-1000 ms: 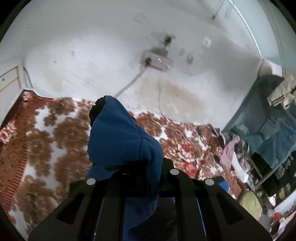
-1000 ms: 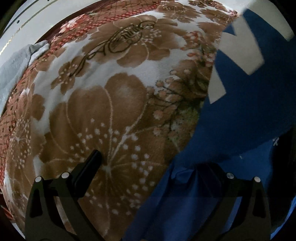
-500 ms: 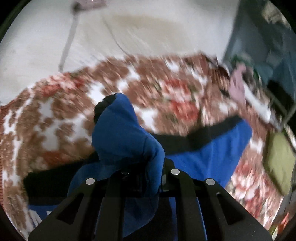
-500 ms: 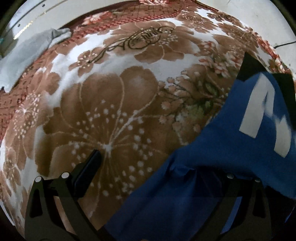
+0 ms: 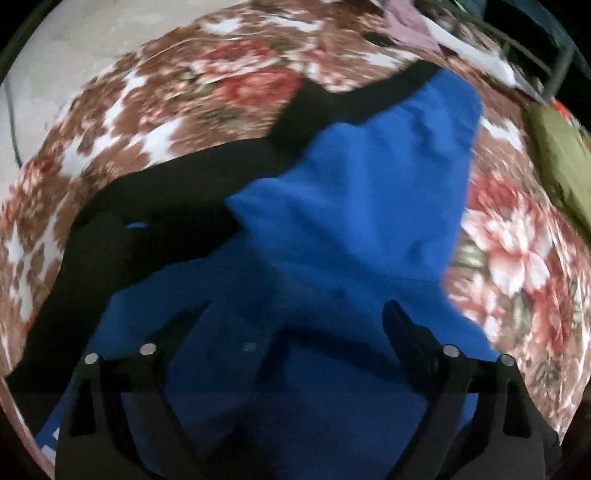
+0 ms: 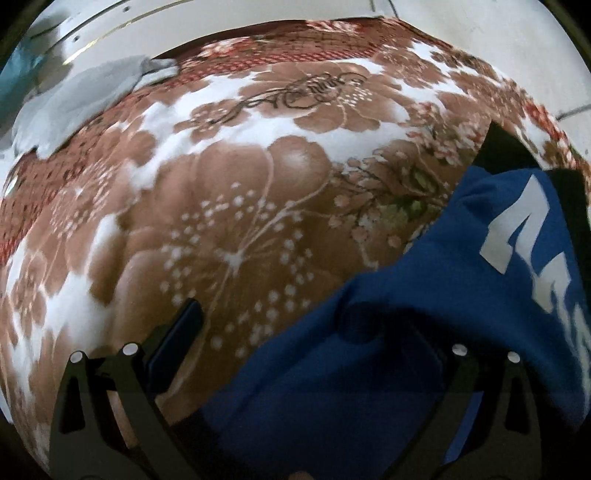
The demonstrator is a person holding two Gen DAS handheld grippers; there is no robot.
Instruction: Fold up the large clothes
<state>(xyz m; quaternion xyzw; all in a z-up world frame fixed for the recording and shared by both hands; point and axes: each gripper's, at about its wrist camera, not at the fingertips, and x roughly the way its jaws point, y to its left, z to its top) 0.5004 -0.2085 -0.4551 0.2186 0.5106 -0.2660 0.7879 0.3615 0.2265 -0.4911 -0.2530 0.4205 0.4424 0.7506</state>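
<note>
A large blue garment (image 5: 354,206) with black trim (image 5: 155,206) lies on a brown and red floral blanket (image 5: 229,85). My left gripper (image 5: 291,317) is open just above the blue cloth, its fingers wide apart with nothing between them. In the right wrist view the same garment (image 6: 424,302) shows white lettering (image 6: 517,236) and covers the lower right. My right gripper (image 6: 314,325) is open; its left finger (image 6: 177,332) is over the blanket (image 6: 229,206) and its right finger is hidden under the blue cloth.
A grey cloth (image 6: 81,99) lies at the blanket's far left edge by a white wall. An olive green item (image 5: 561,162) and pale clothes (image 5: 417,26) lie at the right and far side of the blanket. Bare floor (image 5: 74,48) shows at the upper left.
My left gripper has opened and let go of the blue cloth, which now lies flat below it. The left view tilted down towards the blanket. The right gripper stayed open as the garment settled.
</note>
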